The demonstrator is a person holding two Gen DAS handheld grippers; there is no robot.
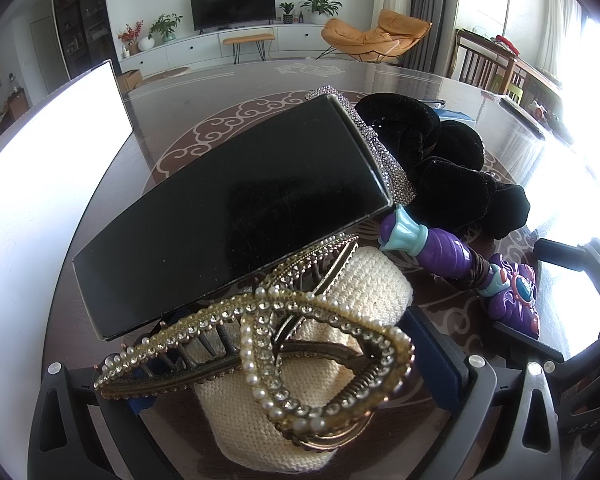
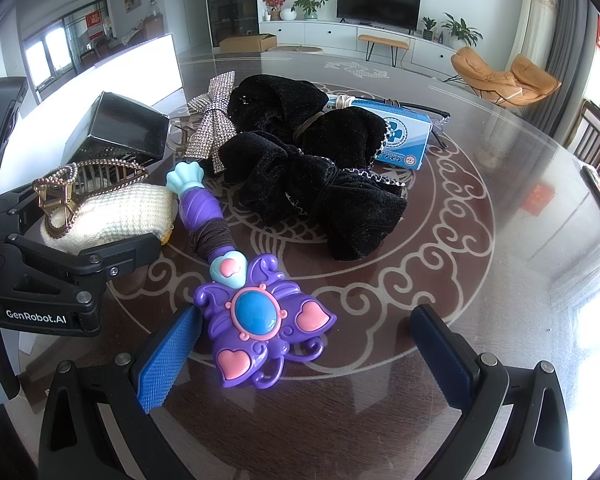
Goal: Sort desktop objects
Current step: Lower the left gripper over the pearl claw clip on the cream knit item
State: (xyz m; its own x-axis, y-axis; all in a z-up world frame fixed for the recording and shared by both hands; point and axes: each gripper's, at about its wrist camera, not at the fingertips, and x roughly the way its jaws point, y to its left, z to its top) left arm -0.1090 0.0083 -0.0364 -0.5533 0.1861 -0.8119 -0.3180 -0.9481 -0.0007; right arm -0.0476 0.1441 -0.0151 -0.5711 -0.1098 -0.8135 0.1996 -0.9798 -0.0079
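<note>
A gold hair claw [image 1: 260, 344] set with pearls lies on a cream knitted piece [image 1: 340, 292], and both sit between the pads of my left gripper [image 1: 288, 380], which is open. Just behind them a long black box [image 1: 228, 208] lies tilted. In the right wrist view the claw [image 2: 66, 188] sits on the knit [image 2: 116, 216] beside one left finger [image 2: 120, 254]. My right gripper [image 2: 306, 356] stands open over the table. The butterfly head of a purple toy wand [image 2: 260, 316] rests close to its left pad.
Black velvet bows [image 2: 320, 184] are piled mid-table, with a rhinestone bow [image 2: 214, 120] beside them and a blue carton [image 2: 404, 140] and glasses [image 2: 436, 114] behind. A white panel [image 2: 100, 84] stands at the left. The glass tabletop [image 2: 480, 280] stretches to the right.
</note>
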